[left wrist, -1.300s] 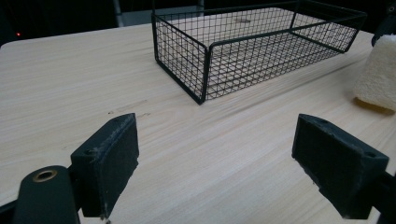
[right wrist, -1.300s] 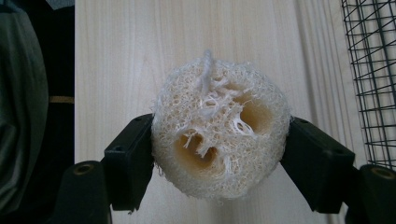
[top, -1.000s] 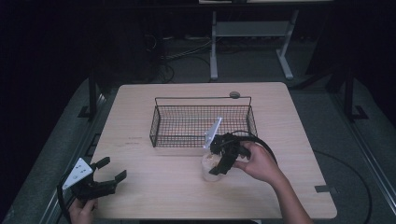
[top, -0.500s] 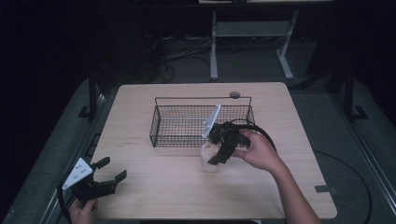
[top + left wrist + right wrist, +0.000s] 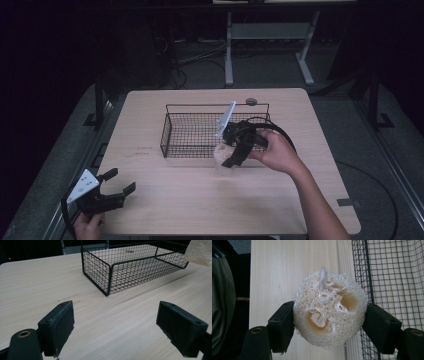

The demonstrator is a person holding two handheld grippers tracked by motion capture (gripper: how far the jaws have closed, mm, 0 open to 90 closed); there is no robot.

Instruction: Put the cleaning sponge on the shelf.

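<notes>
Loofah sponge (image 5: 329, 318) is pinched tight in the right gripper (image 5: 233, 150), up off the table (image 5: 210, 200) just beside the wire basket (image 5: 172, 131). It is not in the basket yet. Left gripper (image 5: 116, 325) sits spread wide, holding nothing.

Rough fibrous loofah (image 5: 329, 316); black wire basket (image 5: 192, 134); matt wood table (image 5: 200, 195).

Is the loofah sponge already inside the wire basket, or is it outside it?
Outside. The right tool grips the loofah sponge above the wooden table, beside the wire basket; the basket wall stands to its side.
</notes>
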